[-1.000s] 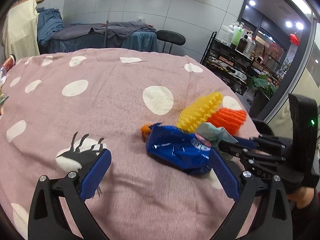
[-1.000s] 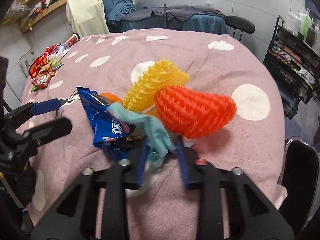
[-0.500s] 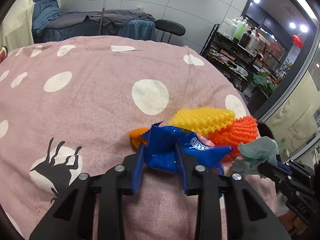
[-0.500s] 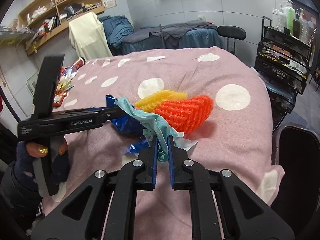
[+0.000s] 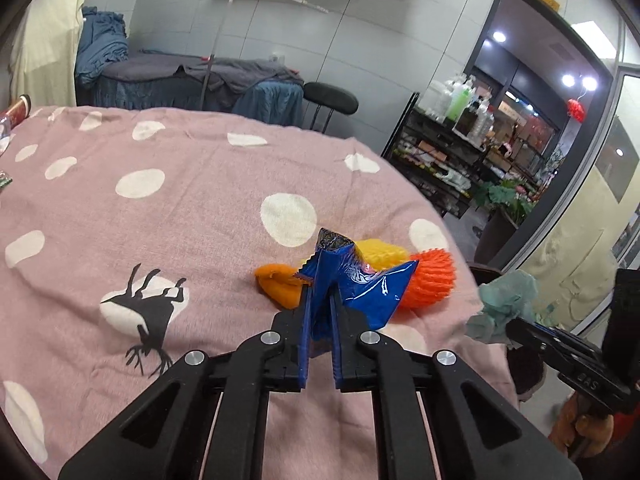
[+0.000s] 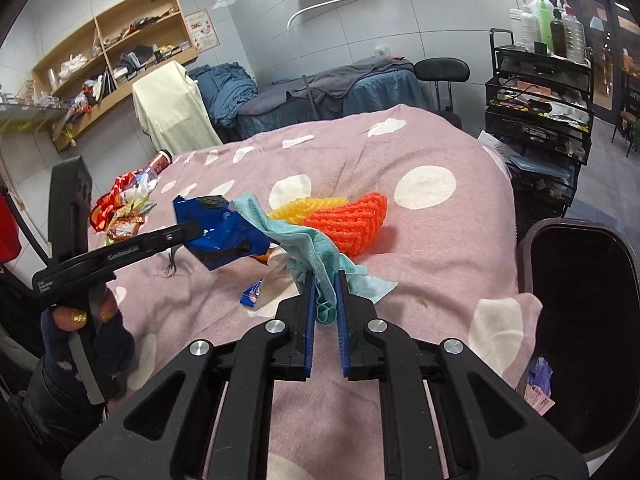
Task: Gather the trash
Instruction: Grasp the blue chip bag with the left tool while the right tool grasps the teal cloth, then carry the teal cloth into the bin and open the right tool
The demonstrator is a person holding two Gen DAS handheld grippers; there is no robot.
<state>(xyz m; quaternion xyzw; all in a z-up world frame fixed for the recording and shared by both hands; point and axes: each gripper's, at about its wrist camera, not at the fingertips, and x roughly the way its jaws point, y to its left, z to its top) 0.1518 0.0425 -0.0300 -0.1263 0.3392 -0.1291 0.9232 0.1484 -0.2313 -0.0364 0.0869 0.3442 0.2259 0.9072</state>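
While both grippers are off the surface, each holds one piece of trash. Left gripper (image 5: 320,308): fingers clamped on the blue wrapper (image 5: 352,280), which sticks up crumpled from between the pads, lifted clear of the pink spotted cloth (image 5: 160,220). Its jaws have just been closing, with the wrapper between them. Right gripper (image 6: 324,292): fingers pressed together on the teal tissue (image 6: 304,244), which drapes forward and to both sides of the pads.

In the right wrist view the left gripper comes in from the left with the wrapper at its tip, close beside the tissue. A gloved hand (image 6: 86,344) grips its handle.

Left lying on the cloth: yellow net (image 6: 308,206) and orange net (image 6: 352,220), touching each other; orange peel (image 5: 278,284) just beside them; a small white-and-blue scrap (image 6: 260,296) under the tissue. A heap of red wrappers (image 6: 120,208) and a bottle (image 6: 154,168) lie well apart, at the far left edge. Black bin (image 6: 580,320) stands beside the cloth's right edge.
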